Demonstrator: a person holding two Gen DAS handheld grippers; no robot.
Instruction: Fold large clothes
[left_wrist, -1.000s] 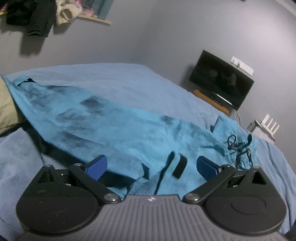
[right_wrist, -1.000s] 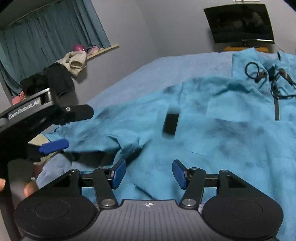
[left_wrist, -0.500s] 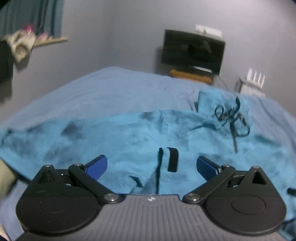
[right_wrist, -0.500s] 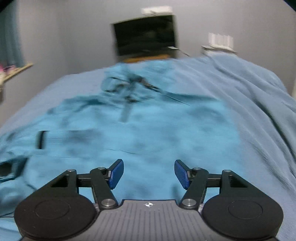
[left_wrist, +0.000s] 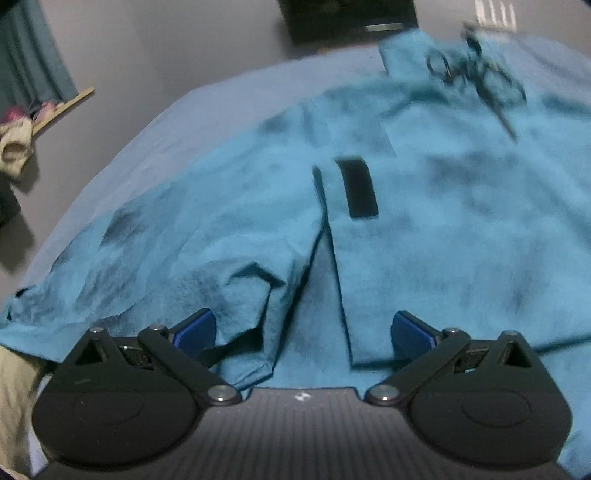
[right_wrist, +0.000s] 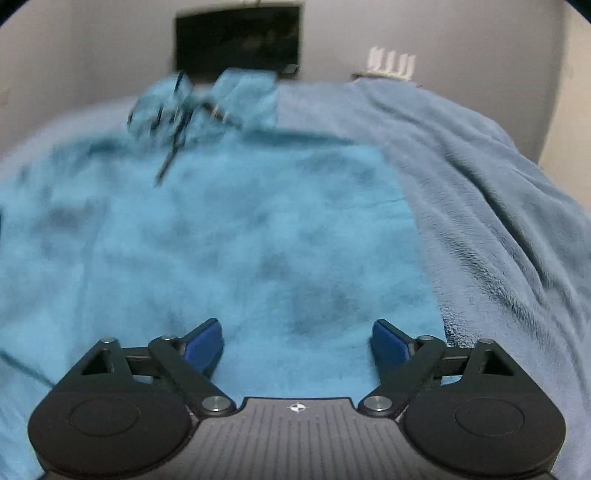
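Note:
A large turquoise hooded garment (left_wrist: 443, 206) with dark blotches lies spread on a bed, its hood and black drawstrings (left_wrist: 476, 74) at the far end. A sleeve (left_wrist: 207, 236) reaches out to the left, and a black strap patch (left_wrist: 356, 186) sits beside it. My left gripper (left_wrist: 303, 332) hovers open just above the gap where the sleeve meets the body; no cloth is between its pads. In the right wrist view the same garment (right_wrist: 229, 236) fills the frame. My right gripper (right_wrist: 297, 345) hangs low over its near right part, jaws opening wide with nothing pinched.
A pale blue blanket (right_wrist: 498, 206) covers the bed and rises in folds at the right. A dark TV (right_wrist: 238, 37) and a white router (right_wrist: 391, 61) stand by the far wall. A shelf with clothes (left_wrist: 22, 125) and a curtain are at the left. Beige cloth (left_wrist: 14, 402) lies beside the left gripper.
Both grippers swung round toward the hood end and dropped closer to the garment. The right jaws spread much wider. The left jaws stayed open.

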